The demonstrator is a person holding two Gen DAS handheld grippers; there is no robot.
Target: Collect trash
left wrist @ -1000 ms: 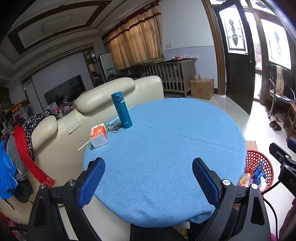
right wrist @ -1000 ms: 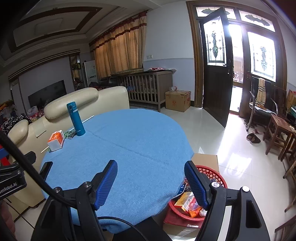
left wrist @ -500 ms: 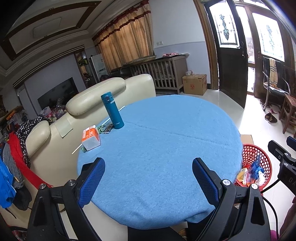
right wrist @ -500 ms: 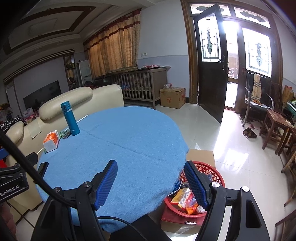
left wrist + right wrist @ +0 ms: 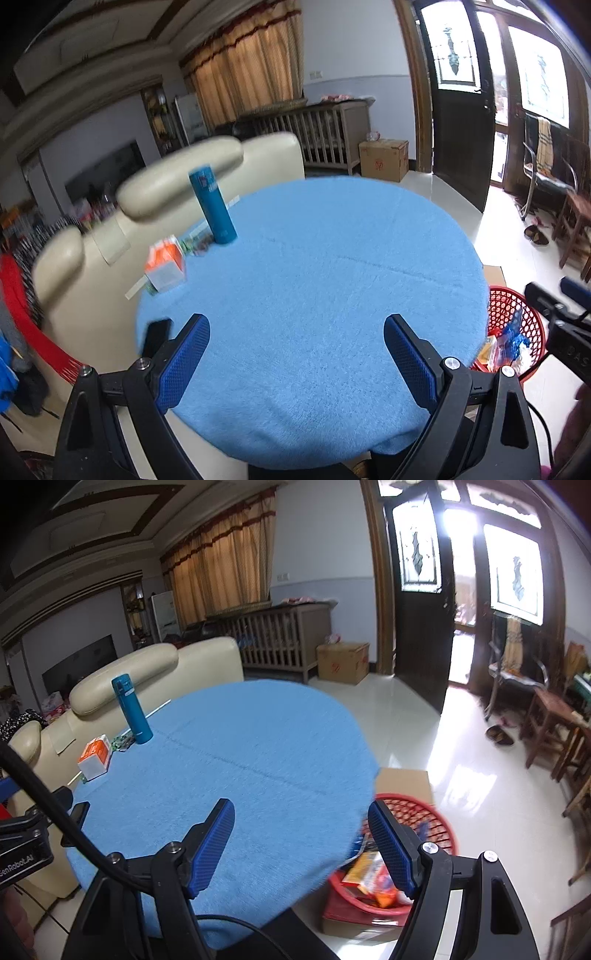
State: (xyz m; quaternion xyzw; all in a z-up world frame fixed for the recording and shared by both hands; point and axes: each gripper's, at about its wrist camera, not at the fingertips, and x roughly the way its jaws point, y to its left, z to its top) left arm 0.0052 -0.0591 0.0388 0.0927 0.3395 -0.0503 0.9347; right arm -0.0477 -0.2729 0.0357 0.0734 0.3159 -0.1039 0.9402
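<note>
A round table with a blue cloth (image 5: 314, 295) (image 5: 240, 757) fills both views. At its far left stand a teal flask (image 5: 213, 205) (image 5: 132, 709), an orange and white carton (image 5: 165, 262) (image 5: 94, 756) and small wrappers (image 5: 197, 244) (image 5: 123, 742). A red basket (image 5: 513, 325) (image 5: 436, 823) holding trash sits on the floor at the table's right. My left gripper (image 5: 296, 356) is open and empty over the near table edge. My right gripper (image 5: 301, 843) is open and empty, near the table's right edge beside the basket.
A cream sofa (image 5: 177, 177) (image 5: 147, 672) stands behind the table at left. A cardboard box (image 5: 404, 779) lies under the basket. Another box (image 5: 384, 158) and a wooden crib (image 5: 317, 129) stand by the far wall. Chairs (image 5: 554, 720) stand by the door at right.
Both grippers have drawn back and up from the table, so the table looks smaller and farther. The views have swung a little. Both stay open and empty.
</note>
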